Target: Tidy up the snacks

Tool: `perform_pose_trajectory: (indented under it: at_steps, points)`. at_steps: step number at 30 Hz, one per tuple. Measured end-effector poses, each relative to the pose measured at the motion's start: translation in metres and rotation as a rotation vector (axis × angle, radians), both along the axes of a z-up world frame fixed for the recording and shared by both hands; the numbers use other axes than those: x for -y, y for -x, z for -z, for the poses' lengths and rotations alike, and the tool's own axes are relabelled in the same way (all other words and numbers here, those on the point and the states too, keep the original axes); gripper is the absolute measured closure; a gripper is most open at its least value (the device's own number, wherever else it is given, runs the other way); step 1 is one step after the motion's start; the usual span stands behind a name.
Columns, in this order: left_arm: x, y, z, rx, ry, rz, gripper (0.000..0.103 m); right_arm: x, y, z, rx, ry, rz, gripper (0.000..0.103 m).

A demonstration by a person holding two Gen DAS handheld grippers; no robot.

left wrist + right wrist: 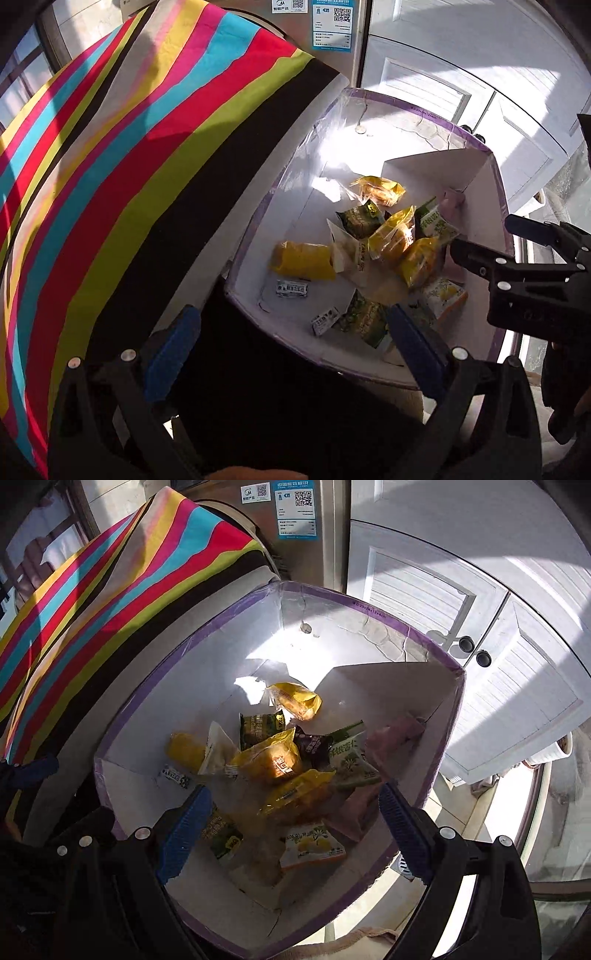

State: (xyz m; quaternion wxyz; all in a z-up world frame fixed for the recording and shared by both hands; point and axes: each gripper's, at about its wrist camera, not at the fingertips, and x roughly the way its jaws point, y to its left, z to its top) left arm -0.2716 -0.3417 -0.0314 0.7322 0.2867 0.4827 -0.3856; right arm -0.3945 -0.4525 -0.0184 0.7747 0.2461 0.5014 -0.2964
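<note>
Both grippers hung over an open box [439,746] with white walls and a purple-taped rim, pointing steeply down into it. The left gripper [295,350] had its blue pads spread wide with nothing between them; it sat above the box's near-left corner, partly over the dark edge of a striped cloth [129,147] that lay against the box's left side. The right gripper [295,830] was likewise wide open and empty, poised above the near half of the box (in the left view it reached in over the right rim). The snacks [280,764] lay loose on the box floor, piled mostly in the middle and toward the right wall: several yellow packets, a few green ones, a dark one, a pink bag [391,734] against the right wall, and a white-and-orange pack [314,845] nearest the front wall. One yellow packet [295,699] lay apart toward the far wall, in a patch of sun. A small wrapped candy [175,777] sat alone near the left wall. Beyond the far rim stood a steel appliance [314,554] and white cabinet doors [480,627].
</note>
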Motion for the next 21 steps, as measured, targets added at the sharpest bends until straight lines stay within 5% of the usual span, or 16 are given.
perform_pose_trajectory:
  at_steps: [21]
  points:
    - [0.0013, -0.0042, -0.0024, -0.01, -0.004, -0.021, 0.002, 0.0058, -0.0026, 0.0063, 0.011, -0.055, 0.002, 0.015]
